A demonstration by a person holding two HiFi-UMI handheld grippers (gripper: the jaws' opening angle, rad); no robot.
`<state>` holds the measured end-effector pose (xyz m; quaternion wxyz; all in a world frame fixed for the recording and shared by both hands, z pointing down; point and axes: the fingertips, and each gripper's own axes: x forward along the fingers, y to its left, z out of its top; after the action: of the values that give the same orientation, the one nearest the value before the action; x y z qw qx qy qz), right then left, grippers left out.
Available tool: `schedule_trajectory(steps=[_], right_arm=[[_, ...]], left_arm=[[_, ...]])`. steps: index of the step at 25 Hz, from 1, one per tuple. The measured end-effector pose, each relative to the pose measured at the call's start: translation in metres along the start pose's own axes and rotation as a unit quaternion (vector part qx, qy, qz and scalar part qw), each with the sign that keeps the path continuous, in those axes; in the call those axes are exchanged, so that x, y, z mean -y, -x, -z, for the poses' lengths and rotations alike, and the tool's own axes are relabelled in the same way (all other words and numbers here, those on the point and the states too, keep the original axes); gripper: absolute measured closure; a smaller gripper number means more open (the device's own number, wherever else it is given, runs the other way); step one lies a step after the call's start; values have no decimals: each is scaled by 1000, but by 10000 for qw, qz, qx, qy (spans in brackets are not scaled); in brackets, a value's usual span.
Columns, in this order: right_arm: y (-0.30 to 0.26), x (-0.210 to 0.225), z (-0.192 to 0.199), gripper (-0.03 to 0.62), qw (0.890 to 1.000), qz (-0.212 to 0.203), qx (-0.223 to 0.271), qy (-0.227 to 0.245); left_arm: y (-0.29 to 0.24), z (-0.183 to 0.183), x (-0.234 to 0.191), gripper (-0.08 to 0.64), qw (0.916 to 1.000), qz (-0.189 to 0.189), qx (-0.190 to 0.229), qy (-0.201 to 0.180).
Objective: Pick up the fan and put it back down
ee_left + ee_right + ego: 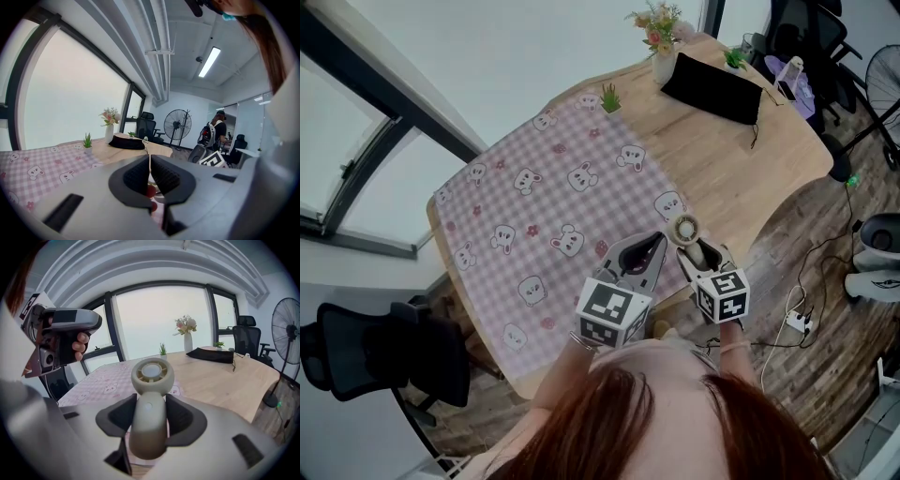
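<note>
We see a wooden tabletop (722,159) partly under a pink checked cloth (553,187), big windows (70,103), a black office chair (384,356), wood floor (792,258).

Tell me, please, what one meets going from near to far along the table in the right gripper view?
handheld fan → pink checked cloth → small potted plant → vase of flowers

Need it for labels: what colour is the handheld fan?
Cream handheld fan, clearest in the right gripper view.
</note>
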<state>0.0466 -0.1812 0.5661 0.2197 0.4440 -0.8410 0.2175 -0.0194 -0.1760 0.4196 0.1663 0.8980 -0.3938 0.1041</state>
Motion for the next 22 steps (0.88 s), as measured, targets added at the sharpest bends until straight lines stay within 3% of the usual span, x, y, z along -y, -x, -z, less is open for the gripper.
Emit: schedule_trajectory(steps=[22], right_arm=[[-39, 14, 48, 402, 9969, 86, -773, 76]], left_arm=[[-8, 5, -16, 545, 9999, 10, -77, 111]])
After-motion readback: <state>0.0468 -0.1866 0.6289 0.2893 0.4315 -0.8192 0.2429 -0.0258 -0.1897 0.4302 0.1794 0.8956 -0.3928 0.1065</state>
